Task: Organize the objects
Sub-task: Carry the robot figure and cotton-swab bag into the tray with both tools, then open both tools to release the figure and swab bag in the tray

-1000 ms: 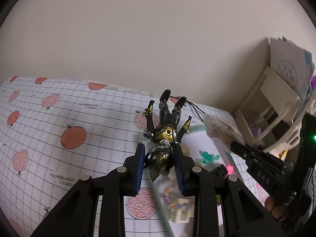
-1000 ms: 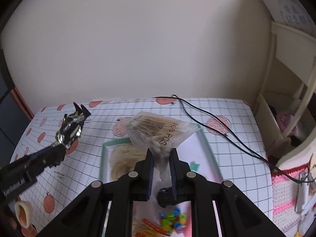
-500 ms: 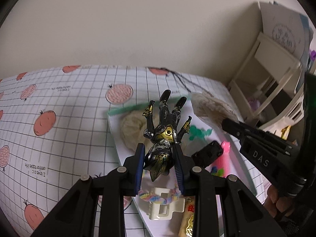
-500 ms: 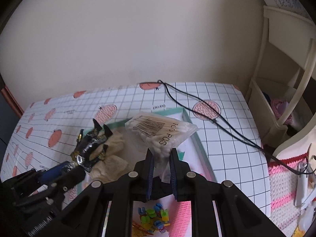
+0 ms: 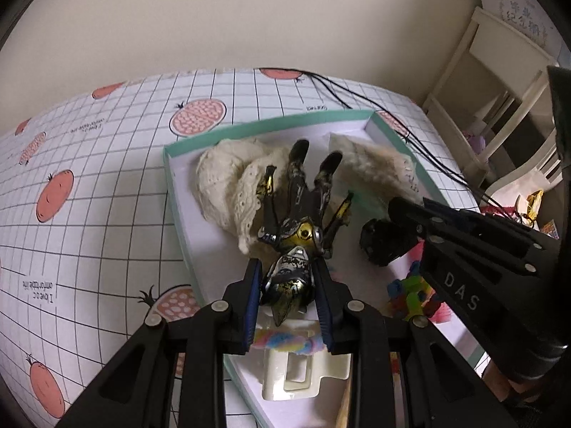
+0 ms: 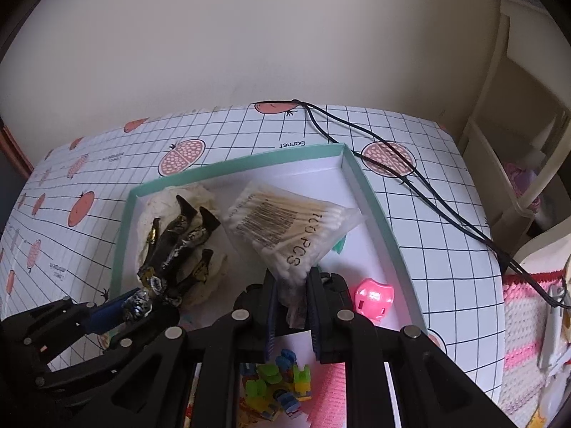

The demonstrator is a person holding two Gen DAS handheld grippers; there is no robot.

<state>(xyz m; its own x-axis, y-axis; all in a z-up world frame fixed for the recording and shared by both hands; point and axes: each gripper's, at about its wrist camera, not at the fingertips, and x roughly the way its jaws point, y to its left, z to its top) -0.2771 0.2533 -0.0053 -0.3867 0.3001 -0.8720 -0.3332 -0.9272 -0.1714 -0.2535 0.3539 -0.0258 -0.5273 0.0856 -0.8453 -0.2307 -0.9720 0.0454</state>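
Observation:
My left gripper [image 5: 287,278] is shut on a black and gold action figure [image 5: 299,214], held head first over the teal-rimmed white box [image 5: 171,178]; the figure also shows in the right wrist view [image 6: 178,242]. My right gripper [image 6: 291,285] is shut on a clear bag of cotton swabs [image 6: 285,221], held over the same box [image 6: 378,207]. The bag shows in the left wrist view [image 5: 374,171] to the right of the figure. A cream lace cloth [image 5: 228,185] lies in the box under the figure.
The box also holds a pink item [image 6: 373,297], colourful small blocks [image 6: 282,385], a white hair claw [image 5: 303,374] and a black object [image 5: 382,242]. Black cables [image 6: 410,178] cross the grid-pattern tablecloth [image 5: 89,214]. A cream shelf unit [image 6: 517,142] stands at the right.
Both grippers have moved over the box and lower, with the figure and the swab bag still held. The left gripper swung right from the tablecloth to above the cloth.

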